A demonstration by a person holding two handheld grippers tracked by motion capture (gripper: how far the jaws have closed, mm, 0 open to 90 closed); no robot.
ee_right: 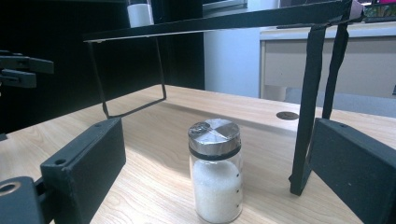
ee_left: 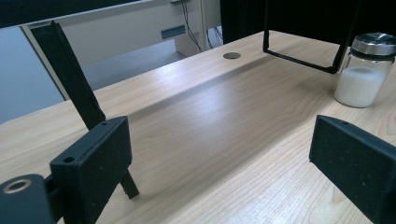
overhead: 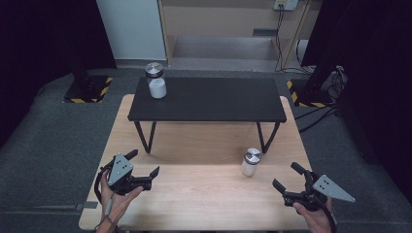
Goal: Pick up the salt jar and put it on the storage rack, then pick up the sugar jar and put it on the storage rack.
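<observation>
We take the raised shelf [overhead: 209,99] on the table [overhead: 194,194] as our landmark. One shaker [overhead: 156,80] stands on its far left corner. A second shaker [overhead: 250,162] stands on the table just before its right legs, nearer the right gripper [overhead: 287,180] than the left gripper [overhead: 143,164].

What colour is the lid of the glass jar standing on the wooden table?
Shiny silver metal lid; the right gripper view shows it best.
</observation>
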